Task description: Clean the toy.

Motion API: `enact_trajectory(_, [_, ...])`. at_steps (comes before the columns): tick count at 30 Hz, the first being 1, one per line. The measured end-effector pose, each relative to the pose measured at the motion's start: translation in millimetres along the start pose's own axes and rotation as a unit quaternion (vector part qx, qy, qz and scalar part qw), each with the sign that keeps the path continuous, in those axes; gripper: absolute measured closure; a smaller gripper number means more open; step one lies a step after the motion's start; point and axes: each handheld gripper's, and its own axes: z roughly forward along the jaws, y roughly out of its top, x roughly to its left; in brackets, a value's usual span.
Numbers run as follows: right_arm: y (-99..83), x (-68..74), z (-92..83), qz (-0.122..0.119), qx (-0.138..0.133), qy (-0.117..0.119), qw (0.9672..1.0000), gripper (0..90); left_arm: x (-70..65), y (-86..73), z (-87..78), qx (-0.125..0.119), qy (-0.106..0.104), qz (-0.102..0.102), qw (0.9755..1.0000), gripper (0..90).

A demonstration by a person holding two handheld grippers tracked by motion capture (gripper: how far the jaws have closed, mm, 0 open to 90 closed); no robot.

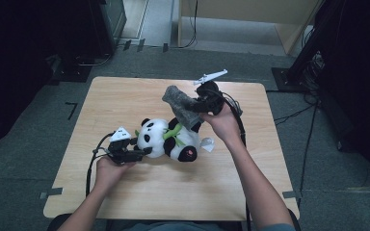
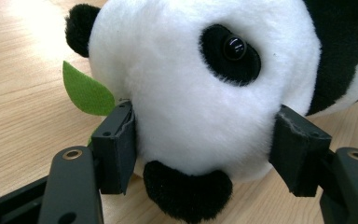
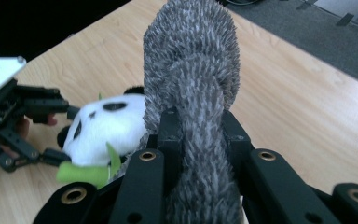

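Black-and-white plush panda [image 1: 168,139] lies mid light wooden desk [image 1: 139,192], its head clamped by the left hand-held gripper [image 1: 142,152]. Right hand-held gripper [image 1: 195,107] pinches a grey fuzzy cloth [image 1: 179,103] just above it. Likely next: lowering the cloth onto the panda.

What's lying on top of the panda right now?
A grey fuzzy cloth droops onto the panda's body, clamped higher up in the right tongs. A green leaf also lies across it. The body part beneath the cloth is covered.
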Motion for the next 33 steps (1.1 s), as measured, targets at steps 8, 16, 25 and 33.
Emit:
enact_trajectory(8, [-34.6, -7.7, 13.3, 0.021, 0.025, 0.000, 0.9995, 75.1, -0.2, 0.2, 0.1, 0.003, 0.000, -0.003, 1.0000, 33.0])
enact_trajectory(16, [-54.1, -16.5, 2.7, 0.036, 0.006, -0.005, 0.9993, 74.3, -0.8, 0.2, 0.0, 0.004, 0.001, -0.002, 1.0000, 33.3])
enact_trajectory(25, [-75.5, -31.2, -6.1, 0.068, -0.013, -0.005, 0.9976, 74.5, -0.5, -0.3, -0.1, 0.002, 0.001, -0.002, 1.0000, 33.3])
enact_trajectory(33, [-94.4, -44.6, -8.6, 0.096, -0.012, -0.013, 0.9953, 74.7, -0.2, -0.6, 0.0, 0.001, -0.001, -0.002, 1.0000, 33.3])
